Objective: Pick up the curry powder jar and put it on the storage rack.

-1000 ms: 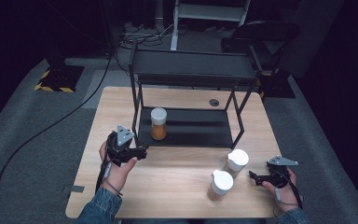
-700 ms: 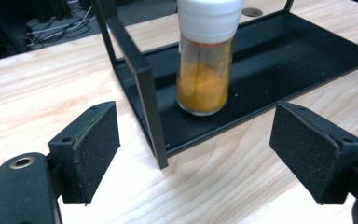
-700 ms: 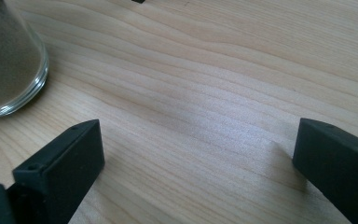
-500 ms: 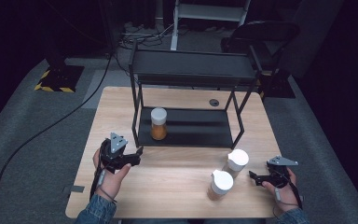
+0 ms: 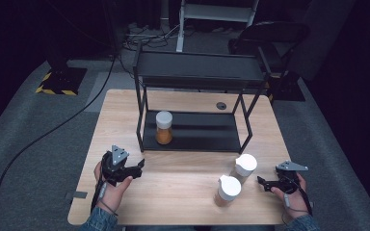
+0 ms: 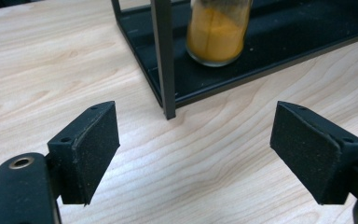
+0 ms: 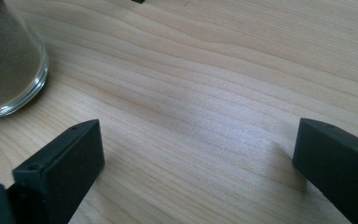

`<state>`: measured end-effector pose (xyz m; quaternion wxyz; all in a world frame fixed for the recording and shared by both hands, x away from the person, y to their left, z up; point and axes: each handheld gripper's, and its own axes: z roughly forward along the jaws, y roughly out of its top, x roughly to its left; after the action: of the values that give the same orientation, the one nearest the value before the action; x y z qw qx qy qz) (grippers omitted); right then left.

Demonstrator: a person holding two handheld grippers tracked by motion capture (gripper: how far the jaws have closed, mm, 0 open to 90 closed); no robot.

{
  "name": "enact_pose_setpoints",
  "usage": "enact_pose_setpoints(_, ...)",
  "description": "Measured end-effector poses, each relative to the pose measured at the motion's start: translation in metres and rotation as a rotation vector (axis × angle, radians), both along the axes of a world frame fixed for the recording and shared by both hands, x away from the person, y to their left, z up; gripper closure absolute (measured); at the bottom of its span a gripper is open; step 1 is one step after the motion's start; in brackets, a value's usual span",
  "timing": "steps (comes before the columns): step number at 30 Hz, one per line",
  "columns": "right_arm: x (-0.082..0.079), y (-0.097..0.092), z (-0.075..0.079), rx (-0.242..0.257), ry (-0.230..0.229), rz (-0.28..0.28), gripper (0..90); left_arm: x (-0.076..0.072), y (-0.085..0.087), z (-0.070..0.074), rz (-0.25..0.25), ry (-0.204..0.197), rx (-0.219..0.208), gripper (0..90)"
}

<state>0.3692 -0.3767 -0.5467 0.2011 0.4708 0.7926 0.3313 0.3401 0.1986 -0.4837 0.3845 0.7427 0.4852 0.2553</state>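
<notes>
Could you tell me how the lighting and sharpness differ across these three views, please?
High view: the table is lit while the surrounding floor falls into deep shadow. Left gripper view: bright, with the orange jar on the rack fairly sharp and cut off at the top edge. Right gripper view: soft sheen on the wood, near jaws slightly blurred, glass jar cropped at the left.

A wooden table [image 5: 183, 103] stands on grey carpet [image 5: 38, 120]. A small dark round disc [image 5: 221, 105] lies on the table's far side, just behind the rack. On the far floor, a black chair [image 5: 274, 33] stands at right and a yellow-and-black striped plate [image 5: 58, 79] lies at left, with a black cable [image 5: 53, 132] trailing across the carpet.
</notes>
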Motion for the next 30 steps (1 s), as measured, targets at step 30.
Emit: enact_pose_setpoints(30, 0.0, 0.001, 0.0, 0.001, -0.001, -0.007, 1.7, -0.011, 0.017, -0.041, 0.061, 0.093, 0.014, 14.8)
